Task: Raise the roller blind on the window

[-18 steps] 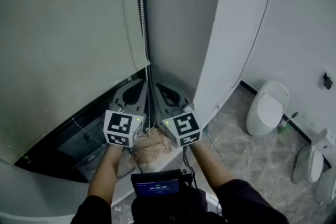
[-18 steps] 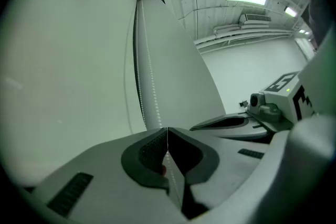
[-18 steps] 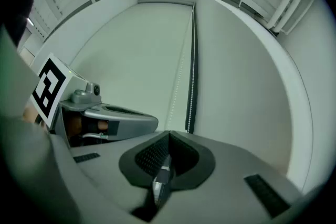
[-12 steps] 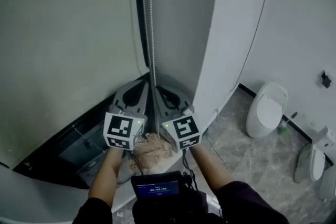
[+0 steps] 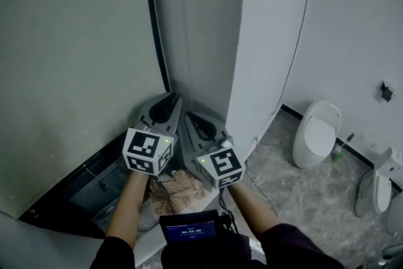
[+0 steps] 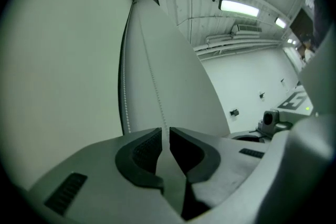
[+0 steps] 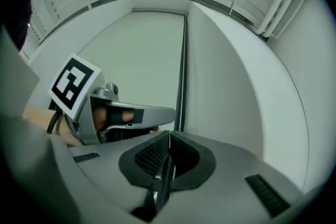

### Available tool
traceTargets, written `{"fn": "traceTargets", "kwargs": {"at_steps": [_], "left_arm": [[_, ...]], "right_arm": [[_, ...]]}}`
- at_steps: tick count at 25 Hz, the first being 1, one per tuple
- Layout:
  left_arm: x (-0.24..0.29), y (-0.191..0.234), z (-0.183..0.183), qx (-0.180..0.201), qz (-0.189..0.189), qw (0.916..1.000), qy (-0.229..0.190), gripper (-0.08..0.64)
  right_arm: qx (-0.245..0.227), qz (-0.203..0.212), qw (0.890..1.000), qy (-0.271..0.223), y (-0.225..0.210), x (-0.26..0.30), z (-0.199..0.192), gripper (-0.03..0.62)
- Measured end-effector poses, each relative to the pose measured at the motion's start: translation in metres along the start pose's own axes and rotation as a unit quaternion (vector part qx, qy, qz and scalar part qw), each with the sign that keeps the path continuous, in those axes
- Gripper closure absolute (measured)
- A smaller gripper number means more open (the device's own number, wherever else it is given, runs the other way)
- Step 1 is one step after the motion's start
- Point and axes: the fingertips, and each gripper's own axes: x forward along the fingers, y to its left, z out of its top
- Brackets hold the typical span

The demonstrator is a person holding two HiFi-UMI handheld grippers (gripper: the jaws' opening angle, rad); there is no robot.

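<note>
A pale roller blind [image 5: 75,60] hangs down over the window at the left. Its bead chain [image 5: 158,41] runs down the dark gap beside the blind's edge. In the head view my left gripper [image 5: 169,99] points up at the chain, and my right gripper [image 5: 192,118] sits just below and to its right. In the left gripper view one chain strand [image 6: 149,65] drops into the narrow gap of the left gripper [image 6: 164,134], whose jaws stand slightly apart. The right gripper [image 7: 169,136] has its jaw tips touching, with chain beads pinched between them. Another strand [image 7: 182,102] hangs behind.
A curved white partition [image 5: 264,41] stands right of the chain. A dark window sill [image 5: 94,173] runs below the blind, and a crumpled cloth [image 5: 179,186] lies under my hands. White toilets [image 5: 318,129] stand on the grey floor at the right.
My left gripper has slid a little up along the chain. My right gripper has moved slightly down. The view has shifted left.
</note>
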Motion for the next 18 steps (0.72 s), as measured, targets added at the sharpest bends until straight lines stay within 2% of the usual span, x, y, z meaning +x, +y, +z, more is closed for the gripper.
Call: {"fn": "traceTargets", "kwargs": {"at_steps": [4, 8, 18], "left_arm": [[0.02, 0.0, 0.011, -0.03, -0.022, 0.9993, -0.003, 0.548], [0.036, -0.003, 0.022, -0.021, -0.028, 0.9994, 0.002, 0.548], [0.037, 0.013, 0.028, -0.02, 0.02, 0.9996, -0.002, 0.552]], "right_arm": [[0.006, 0.0, 1.0, -0.011, -0.004, -0.008, 0.005, 0.584], [0.009, -0.006, 1.0, -0.007, -0.011, -0.012, 0.003, 0.584], [0.016, -0.005, 1.0, -0.017, -0.015, -0.017, 0.01, 0.584]]}}
